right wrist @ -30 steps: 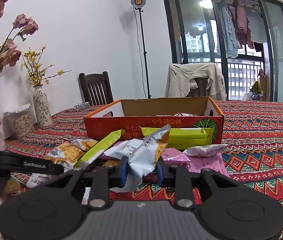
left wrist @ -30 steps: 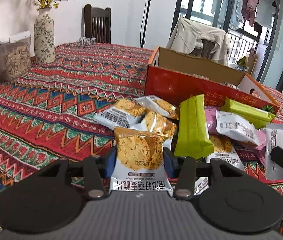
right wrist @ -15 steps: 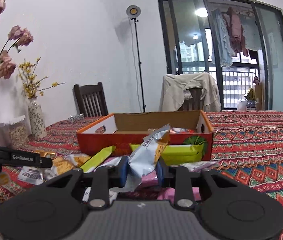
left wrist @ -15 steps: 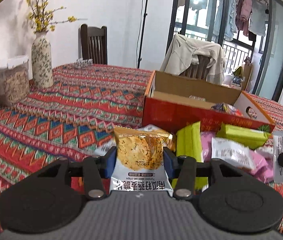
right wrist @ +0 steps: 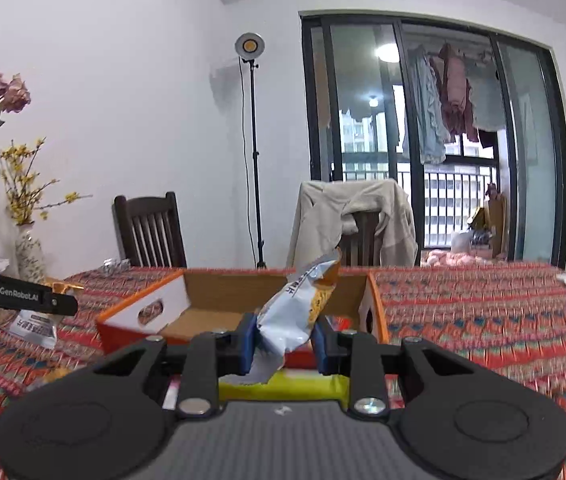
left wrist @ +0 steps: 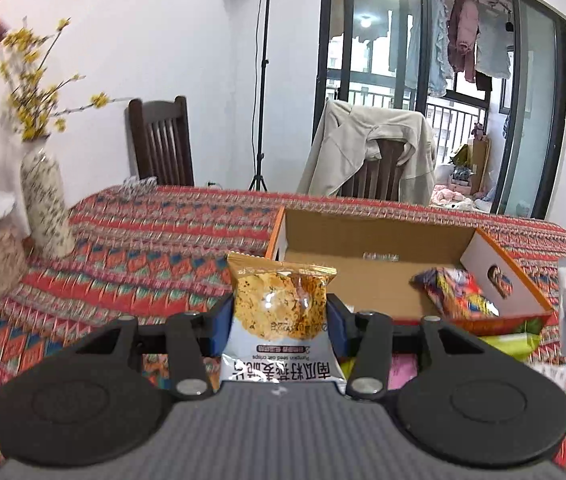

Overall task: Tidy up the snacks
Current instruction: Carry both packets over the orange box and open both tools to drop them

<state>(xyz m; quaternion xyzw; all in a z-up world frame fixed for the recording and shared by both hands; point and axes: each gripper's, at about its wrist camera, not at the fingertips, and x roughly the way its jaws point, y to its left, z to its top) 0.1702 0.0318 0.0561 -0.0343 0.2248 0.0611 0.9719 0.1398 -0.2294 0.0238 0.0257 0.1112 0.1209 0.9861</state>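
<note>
Left tongs: the left tongs [left wrist: 279, 322] are clamped on an oat crisp packet [left wrist: 281, 312], blue pads pressing its two side edges, the packet upright between them and clear of the surface.
Right tongs: the right tongs [right wrist: 283, 340] are clamped on a second crisp packet [right wrist: 295, 312], which is squeezed and twisted, its top corner kicking up and to the right.
Where the packets are: both sit in the air on the near side of the cardboard box [left wrist: 367, 236], the left one level with the box's left corner, the right one in front of its middle.
How they handle: light, I judge, puffy and soft-walled; the film looks glossy, so likely slick. The crisps inside should be brittle, so a harder squeeze risks crumbs.
Where to take hold: the side seams, as the left tongs do, look the safer grip; the crumpled hold on the right looks secure but hard on the contents.
Box: open-topped, orange outside and plain brown inside, with a hand-hole in each end wall.
Box contents: mostly bare floor; one colourful wrapped snack [left wrist: 453, 292] lies at the box's right end in the left view.
Outside the box: a green packet [right wrist: 283, 386] lies on the patterned surface [left wrist: 155, 248] against the box's near wall.
</note>
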